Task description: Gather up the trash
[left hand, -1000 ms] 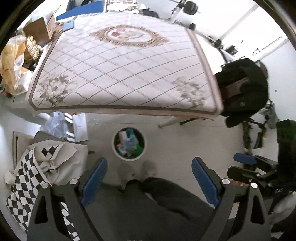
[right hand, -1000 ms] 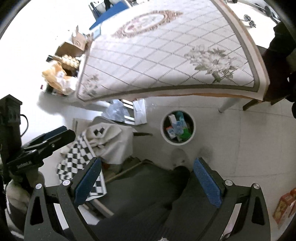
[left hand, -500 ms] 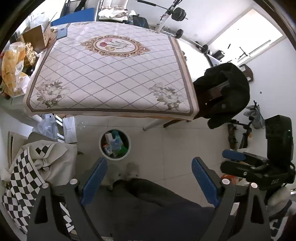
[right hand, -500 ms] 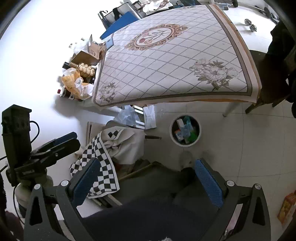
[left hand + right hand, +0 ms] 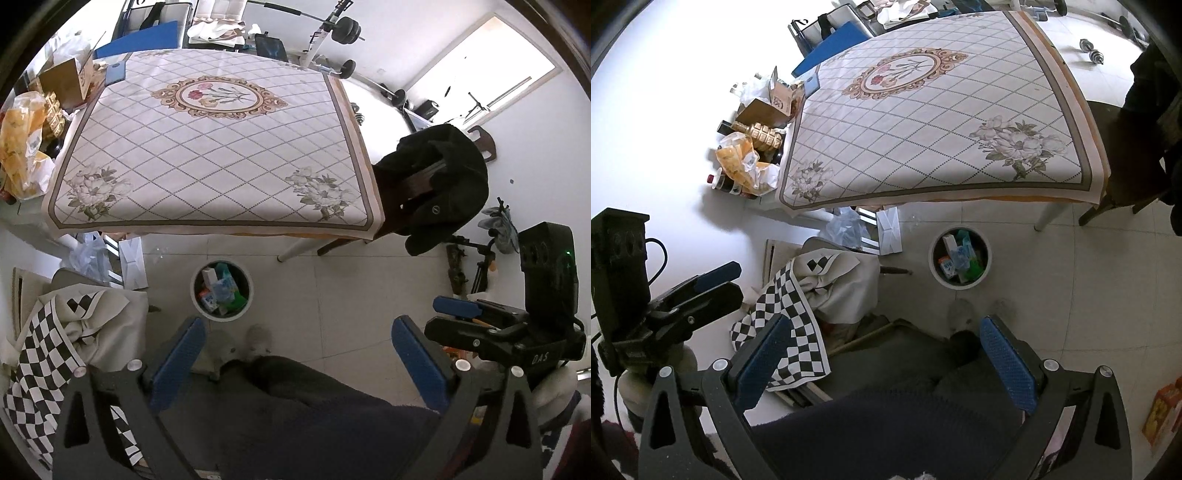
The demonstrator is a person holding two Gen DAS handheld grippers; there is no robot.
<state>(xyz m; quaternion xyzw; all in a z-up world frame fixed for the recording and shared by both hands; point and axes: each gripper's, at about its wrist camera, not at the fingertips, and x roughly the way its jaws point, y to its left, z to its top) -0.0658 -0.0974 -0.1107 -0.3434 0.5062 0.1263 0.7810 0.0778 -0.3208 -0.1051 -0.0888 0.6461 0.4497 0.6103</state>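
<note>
A round white trash bin (image 5: 249, 291) stands on the tiled floor below the table's near edge, holding several cartons and wrappers (image 5: 221, 290). It also shows in the right wrist view (image 5: 987, 266). My left gripper (image 5: 295, 336) is open and empty, held high above the floor on the near side of the bin. My right gripper (image 5: 884, 334) is open and empty, also high up. The table (image 5: 207, 155) carries a diamond-patterned floral cloth with no loose items on it. Each gripper shows in the other's view: the right gripper (image 5: 480, 321), the left gripper (image 5: 694, 295).
A checkered cloth lies over a chair (image 5: 62, 332) at the left. A chair with a black jacket (image 5: 439, 184) stands at the table's right end. Boxes and yellow bags (image 5: 26, 140) crowd the far left. An orange box (image 5: 1161, 411) lies on the floor.
Both grippers have risen and pulled back from the bin. The table and bin look smaller and more of the room shows. Both stay open.
</note>
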